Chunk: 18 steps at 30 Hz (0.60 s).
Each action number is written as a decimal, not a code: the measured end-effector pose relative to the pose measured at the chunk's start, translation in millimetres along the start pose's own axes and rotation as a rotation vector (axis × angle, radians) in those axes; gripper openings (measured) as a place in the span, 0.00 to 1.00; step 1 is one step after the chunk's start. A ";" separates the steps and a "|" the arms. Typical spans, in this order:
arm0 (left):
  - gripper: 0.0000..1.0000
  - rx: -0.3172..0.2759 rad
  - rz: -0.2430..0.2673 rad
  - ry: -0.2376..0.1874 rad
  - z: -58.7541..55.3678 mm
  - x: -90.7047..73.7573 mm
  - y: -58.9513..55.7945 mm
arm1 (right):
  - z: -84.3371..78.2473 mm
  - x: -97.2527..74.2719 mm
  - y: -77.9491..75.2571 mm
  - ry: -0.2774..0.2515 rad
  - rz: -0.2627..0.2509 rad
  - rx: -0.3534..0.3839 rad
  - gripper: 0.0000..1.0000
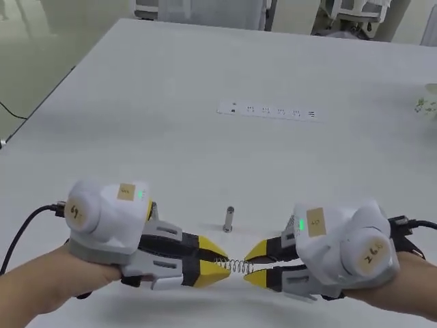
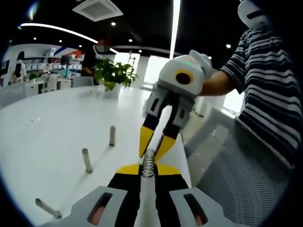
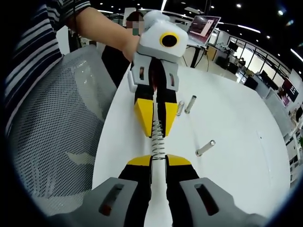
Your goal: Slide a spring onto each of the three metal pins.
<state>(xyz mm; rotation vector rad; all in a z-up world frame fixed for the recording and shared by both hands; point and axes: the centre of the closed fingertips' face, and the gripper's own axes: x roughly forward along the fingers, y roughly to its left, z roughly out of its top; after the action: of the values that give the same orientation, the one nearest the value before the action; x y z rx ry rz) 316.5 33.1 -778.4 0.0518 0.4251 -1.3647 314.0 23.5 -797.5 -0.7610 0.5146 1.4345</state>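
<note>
Facing tip-to-tip, left gripper (image 1: 220,264), right gripper (image 1: 251,264), both clamping spring (image 1: 236,265)

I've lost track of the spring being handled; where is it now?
In the head view the spring is held between the tips of the left gripper and right gripper, nearer the person than an upright metal pin.

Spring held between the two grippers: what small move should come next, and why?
Probably the right gripper should open and let go, leaving the spring with the left gripper. Each gripper pinches one end of the spring, so neither end is free to go over a pin. The upright pin just beyond them looks bare, a likely target once one end is free.
</note>
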 end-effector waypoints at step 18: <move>0.02 0.028 0.002 0.025 -4.9 0.2 -3.1 | 25.5 -16.2 -0.8 -0.015 0.006 -0.091 0.07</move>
<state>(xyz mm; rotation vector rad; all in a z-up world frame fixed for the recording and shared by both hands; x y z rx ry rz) 312.3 33.6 -782.4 0.0921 0.4264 -1.3695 310.0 31.1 -768.5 -0.8213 0.4431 1.4758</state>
